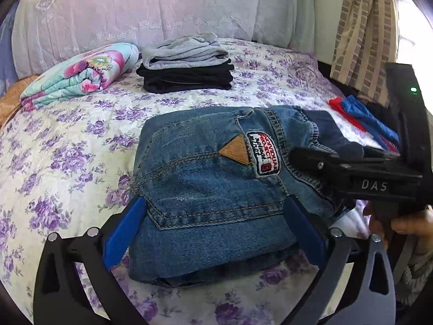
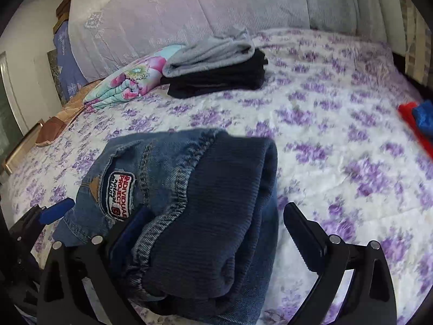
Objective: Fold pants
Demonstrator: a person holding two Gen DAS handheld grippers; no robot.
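Both my left gripper (image 1: 213, 227) and right gripper (image 2: 213, 233) gape around the folded jeans (image 1: 205, 189), seemingly ungripped.

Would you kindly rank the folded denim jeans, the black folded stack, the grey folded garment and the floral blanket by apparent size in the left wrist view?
1. Folded blue denim jeans, though nearest the camera.
2. Rolled floral blanket.
3. Black folded stack and grey folded garment: too alike to rank.
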